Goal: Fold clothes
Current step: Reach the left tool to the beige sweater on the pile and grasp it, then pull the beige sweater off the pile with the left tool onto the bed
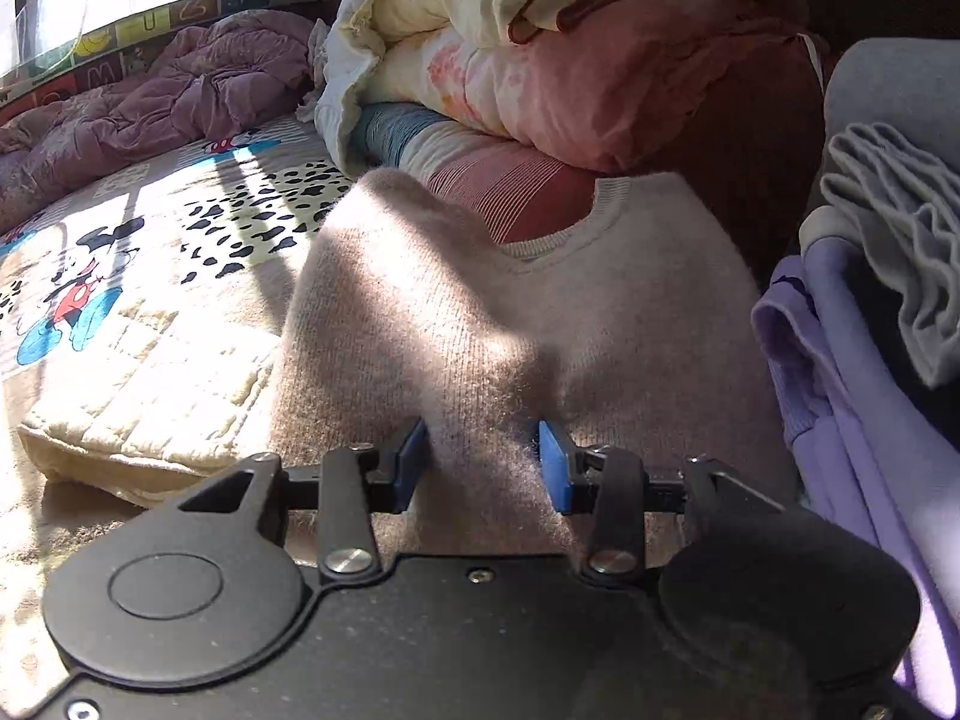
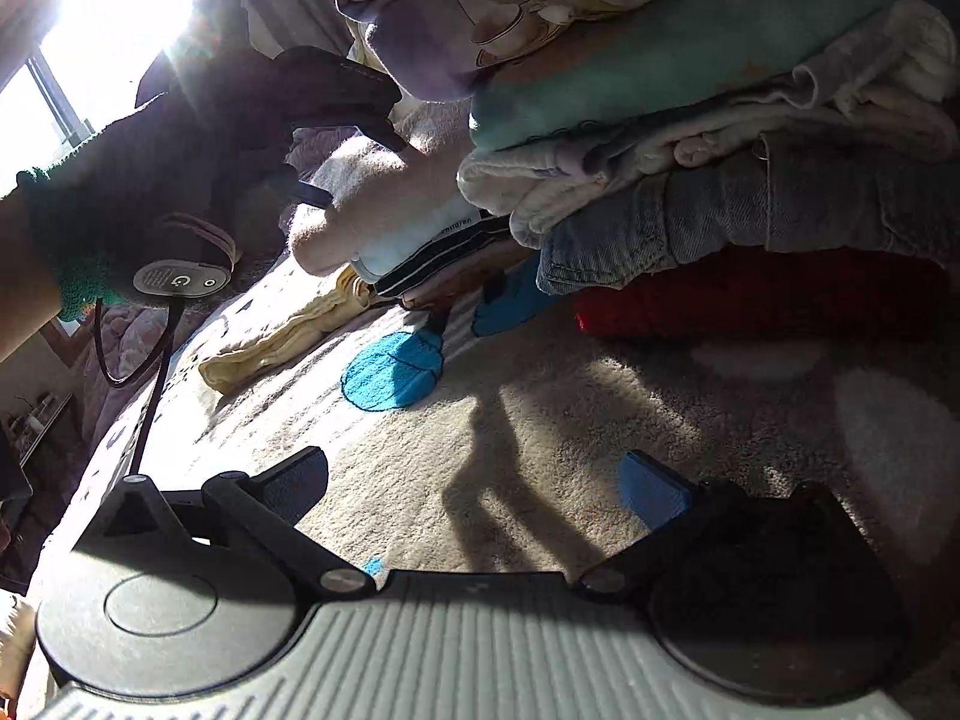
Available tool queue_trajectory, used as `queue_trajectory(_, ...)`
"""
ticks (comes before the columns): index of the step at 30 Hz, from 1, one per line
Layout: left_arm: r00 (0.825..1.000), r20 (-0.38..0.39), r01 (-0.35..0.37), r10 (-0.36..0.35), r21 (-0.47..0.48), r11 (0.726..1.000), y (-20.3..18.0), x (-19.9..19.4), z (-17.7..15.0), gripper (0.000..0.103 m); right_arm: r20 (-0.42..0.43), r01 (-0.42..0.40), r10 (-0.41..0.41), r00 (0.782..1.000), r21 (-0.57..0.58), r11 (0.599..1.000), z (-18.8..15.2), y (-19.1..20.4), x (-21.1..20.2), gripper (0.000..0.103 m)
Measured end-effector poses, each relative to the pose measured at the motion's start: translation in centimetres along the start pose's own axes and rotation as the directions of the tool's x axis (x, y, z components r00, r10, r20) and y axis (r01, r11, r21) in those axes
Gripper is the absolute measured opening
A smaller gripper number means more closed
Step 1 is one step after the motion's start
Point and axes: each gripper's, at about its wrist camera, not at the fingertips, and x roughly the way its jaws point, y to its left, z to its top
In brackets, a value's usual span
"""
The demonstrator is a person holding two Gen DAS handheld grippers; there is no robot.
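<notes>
Left gripper point(image 1: 485, 463) clamped on a raised ridge of the beige sweater point(image 1: 528, 324), blue pads pressing the knit from both sides. Sweater spread on the cartoon-print blanket point(image 1: 126, 276), collar toward the stacked quilts point(image 1: 540, 60), purple garment point(image 1: 852, 396) just beside its right edge. Right gripper point(image 2: 474, 489) gaping wide over the blanket, holding nothing, folded clothes pile point(image 2: 720, 180) beyond it.
</notes>
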Motion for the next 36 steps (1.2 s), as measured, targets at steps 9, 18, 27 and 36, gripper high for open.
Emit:
queue_trajectory(9, 0.972, 0.194, 0.15, -0.136, -0.059, 0.987, 3.0, -11.0, -1.6, 0.0, -0.018, -0.001, 0.001, 1.0, -0.019, 1.0, -0.7, 1.2, 0.4, 0.102)
queue_trajectory(18, 0.882, 0.461, 0.162, -0.1, -0.096, 0.982, 8.6, -27.0, -3.5, 0.0, 0.011, -0.007, 0.008, 1.0, -0.053, 0.999, -1.5, 2.3, -0.8, 0.102)
queue_trajectory(27, 0.882, 0.464, -0.006, 0.087, -0.174, 0.985, 15.9, -33.4, -6.5, 0.0, 0.009, -0.019, 0.019, 1.0, -0.073, 0.997, -2.8, 2.9, -1.4, 0.102)
queue_trajectory(36, 0.846, 0.484, -0.089, 0.223, -0.284, 0.955, 22.4, -38.9, -11.8, 0.0, -0.024, -0.056, 0.052, 0.998, -0.161, 0.985, -5.1, 4.6, -2.2, 0.102)
